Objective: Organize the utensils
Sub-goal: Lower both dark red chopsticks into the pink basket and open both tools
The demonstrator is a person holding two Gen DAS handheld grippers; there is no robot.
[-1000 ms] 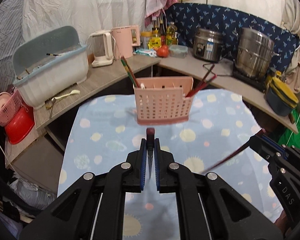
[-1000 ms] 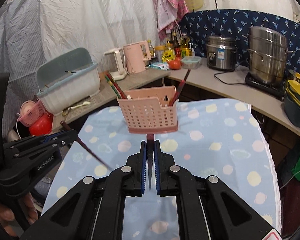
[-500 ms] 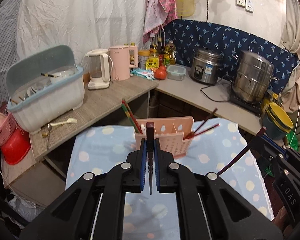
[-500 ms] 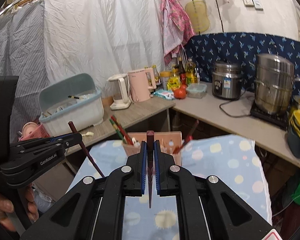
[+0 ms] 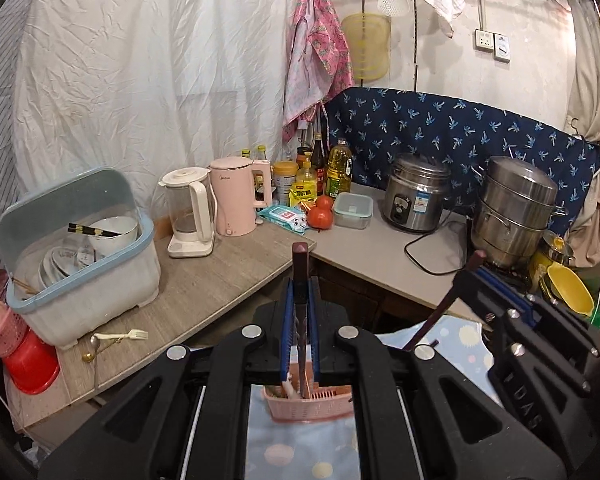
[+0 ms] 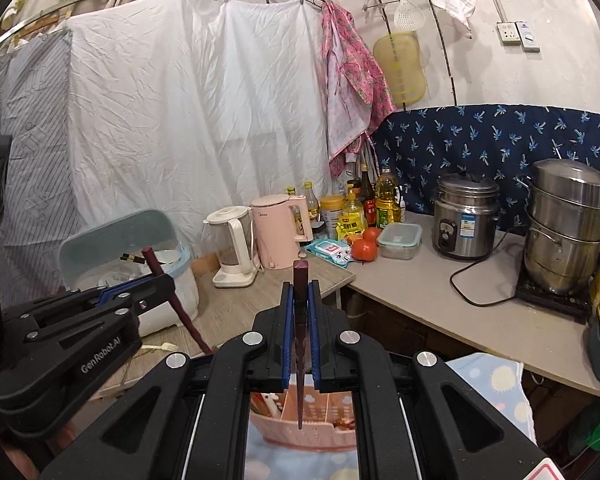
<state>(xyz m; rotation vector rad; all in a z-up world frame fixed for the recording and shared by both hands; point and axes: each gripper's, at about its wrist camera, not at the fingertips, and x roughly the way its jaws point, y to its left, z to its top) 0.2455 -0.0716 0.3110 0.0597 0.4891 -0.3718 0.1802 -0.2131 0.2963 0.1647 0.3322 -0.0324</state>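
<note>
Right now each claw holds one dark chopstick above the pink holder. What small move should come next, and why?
Probably lower the left claw a little, so its chopstick enters the pink holder. The tip hangs just over a compartment, not yet inside. The right claw likewise grips its chopstick above the holder.

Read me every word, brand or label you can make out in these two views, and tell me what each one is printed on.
"GenRobot.AI": on the left tool's black body, seen in the right wrist view.
"DAS": partial lettering on the right tool's body, seen in the left wrist view.
Pink kettle: small brand mark, too small to read.
Rice cooker sticker, yellow packet, wet wipes pack, bottle labels: too blurred.
</note>
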